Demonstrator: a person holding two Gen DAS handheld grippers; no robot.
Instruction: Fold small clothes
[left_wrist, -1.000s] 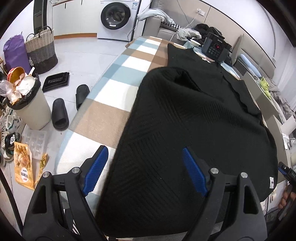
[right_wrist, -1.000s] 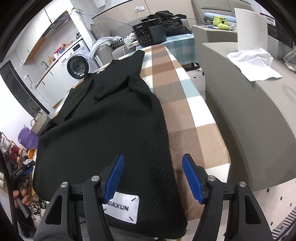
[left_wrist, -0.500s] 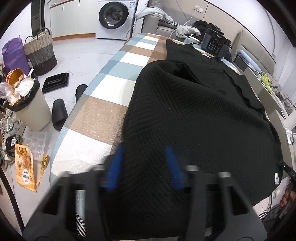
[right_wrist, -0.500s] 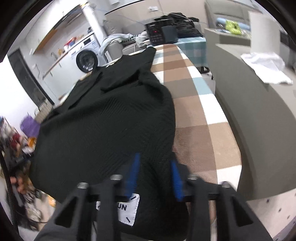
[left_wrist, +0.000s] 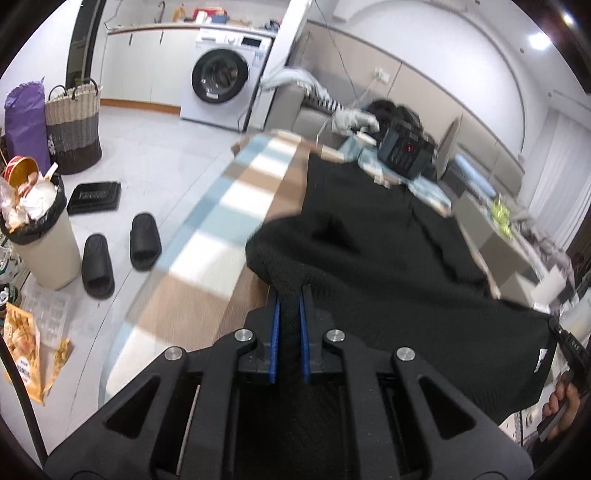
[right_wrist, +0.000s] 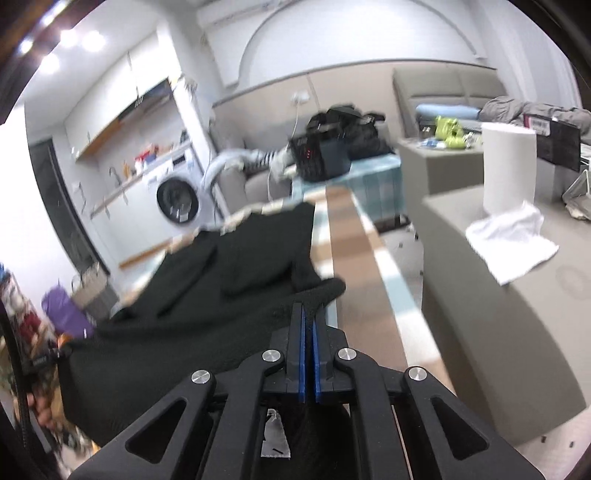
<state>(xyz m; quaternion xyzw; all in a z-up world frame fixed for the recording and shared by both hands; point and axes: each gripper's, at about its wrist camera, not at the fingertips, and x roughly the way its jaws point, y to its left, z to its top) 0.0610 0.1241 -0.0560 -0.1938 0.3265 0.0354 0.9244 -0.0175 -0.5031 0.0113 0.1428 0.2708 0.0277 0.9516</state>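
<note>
Both near corners of the black knit garment (left_wrist: 388, 258) pinched: left gripper (left_wrist: 289, 295) and right gripper (right_wrist: 307, 314) closed on its hem (lower centre), lifted off the checked board (left_wrist: 221, 206), probably to fold forward.

My left black two-finger gripper with blue pads (left_wrist: 289, 295) is clamped tight, its jaws nearly together with a ridge of black knitted cloth (left_wrist: 388, 266) pinched between them and raised. My right black two-finger gripper with blue pads (right_wrist: 307, 314) is likewise closed, only a thin slit between its pads, gripping the same cloth's edge. Both point forward, level.
</note>
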